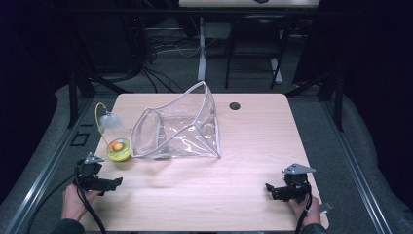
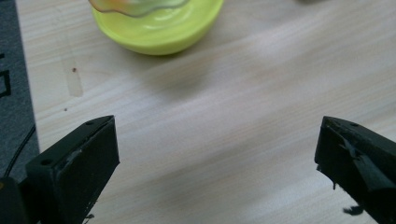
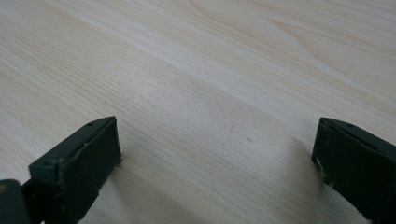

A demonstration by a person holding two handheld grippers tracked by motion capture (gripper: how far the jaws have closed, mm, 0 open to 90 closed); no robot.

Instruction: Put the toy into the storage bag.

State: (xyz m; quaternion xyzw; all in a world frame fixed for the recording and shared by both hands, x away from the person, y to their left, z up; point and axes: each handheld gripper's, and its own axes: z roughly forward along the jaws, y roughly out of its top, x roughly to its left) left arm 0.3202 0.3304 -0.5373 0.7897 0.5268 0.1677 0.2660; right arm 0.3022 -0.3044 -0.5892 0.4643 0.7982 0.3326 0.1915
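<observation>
While your left tool [image 1: 113, 183] rests spread and empty at the bench's [image 1: 253, 146] near left corner, the yellow bowl [image 1: 119, 150] sits just beyond it, beside the clear bag [image 1: 180, 129]. Your right tool [image 1: 271, 189], also spread, lies at the near right, well apart from both.

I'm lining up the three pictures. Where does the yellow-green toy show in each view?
High view: yellow-green toy at the table's left edge, beside the clear bag, ahead of the left tool.
Left gripper view: top centre, beyond the open jaws.
Right gripper view: not in it.
Shared landmark: the pale wooden tabletop.
</observation>
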